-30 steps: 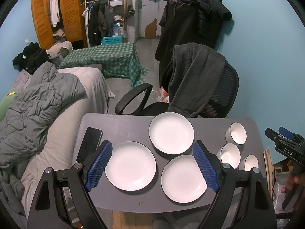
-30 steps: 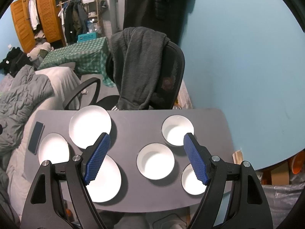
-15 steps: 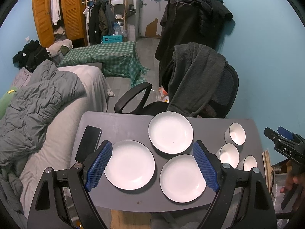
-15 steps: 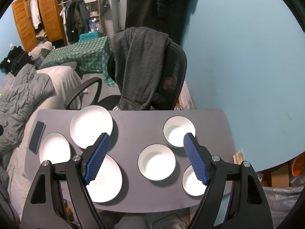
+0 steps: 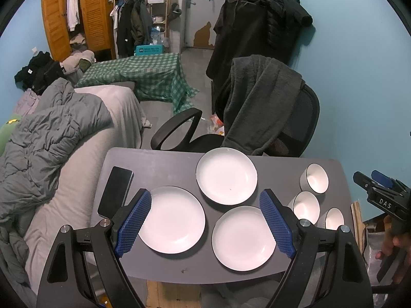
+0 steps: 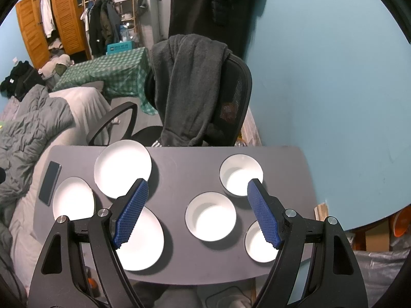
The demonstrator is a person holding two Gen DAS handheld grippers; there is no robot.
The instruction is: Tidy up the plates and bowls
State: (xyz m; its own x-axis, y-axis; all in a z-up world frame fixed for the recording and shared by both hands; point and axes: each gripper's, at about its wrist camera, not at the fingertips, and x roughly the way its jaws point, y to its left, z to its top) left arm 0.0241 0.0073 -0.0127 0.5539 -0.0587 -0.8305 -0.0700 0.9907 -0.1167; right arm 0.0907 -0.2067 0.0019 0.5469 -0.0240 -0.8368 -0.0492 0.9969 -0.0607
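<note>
Through the left wrist camera I see my left gripper (image 5: pixel 205 224) hanging above the grey table (image 5: pixel 164 166) with its blue-padded jaws spread wide and nothing between them. Three white plates lie flat and unstacked below it: the left plate (image 5: pixel 172 219) just inside the left pad, the near plate (image 5: pixel 242 238) close to the right pad, and the far plate (image 5: pixel 226 175) beyond them toward the office chair (image 5: pixel 295 128), which has a dark grey garment (image 5: pixel 259 102) draped over its back. The three plates sit near one another without overlapping. Along the table's right side I count three white bowls in a row, the far bowl (image 5: pixel 314 178), the middle bowl (image 5: pixel 307 204) and the near bowl (image 5: pixel 334 218), each upright and just beside the next. A black phone (image 5: pixel 115 192) lies by the table's left edge. At the right margin I can see the right gripper (image 5: pixel 380 195), held in a hand off the table's side. Through the right wrist camera, that gripper (image 6: pixel 196 211) hangs over the table with its jaws wide apart and holding nothing. The middle bowl (image 6: pixel 210 217) sits between the pads below, the far bowl (image 6: pixel 241 178) beyond the right pad, and the near bowl (image 6: pixel 259 242) is partly hidden behind that finger. The plates lie to the left, the near one partly covered by the left finger.
</note>
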